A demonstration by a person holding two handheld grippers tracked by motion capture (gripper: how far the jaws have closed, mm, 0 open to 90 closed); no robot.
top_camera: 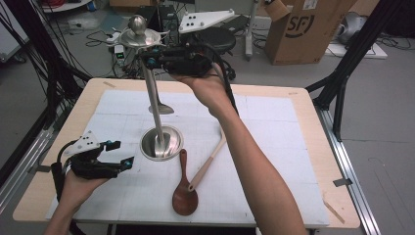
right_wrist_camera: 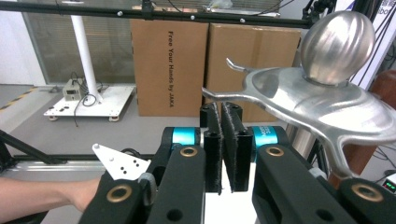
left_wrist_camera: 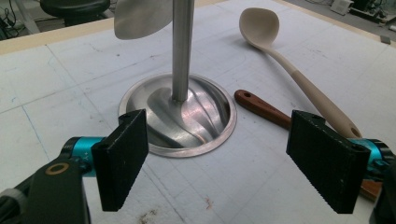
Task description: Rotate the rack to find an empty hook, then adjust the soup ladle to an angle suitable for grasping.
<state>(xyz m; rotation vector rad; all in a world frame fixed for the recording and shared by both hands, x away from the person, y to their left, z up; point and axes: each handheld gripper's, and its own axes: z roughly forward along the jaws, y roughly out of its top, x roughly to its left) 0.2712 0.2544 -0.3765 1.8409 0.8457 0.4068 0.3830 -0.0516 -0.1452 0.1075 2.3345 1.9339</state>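
A steel utensil stand [top_camera: 161, 143] rises from its round base [left_wrist_camera: 177, 116] mid-table to a hooked top plate with a ball [right_wrist_camera: 336, 42]. My right gripper [top_camera: 147, 59] is raised beside that top. Its jaws [right_wrist_camera: 224, 140] are pressed together, apparently on the handle of a metal spoon. The spoon's bowl [top_camera: 164, 108] hangs next to the pole [left_wrist_camera: 140, 18]. My left gripper [top_camera: 120, 152] stands open low at the left, its jaws [left_wrist_camera: 229, 158] facing the base with nothing between them. A brown wooden spoon [top_camera: 185, 196] and a cream spoon [top_camera: 208, 164] lie right of the base.
A white mat [top_camera: 274, 147] covers most of the wooden table. Beyond the far edge are a cardboard box [top_camera: 303, 29], floor cables and black frame posts [top_camera: 342, 73]. The person's right forearm crosses the table's middle.
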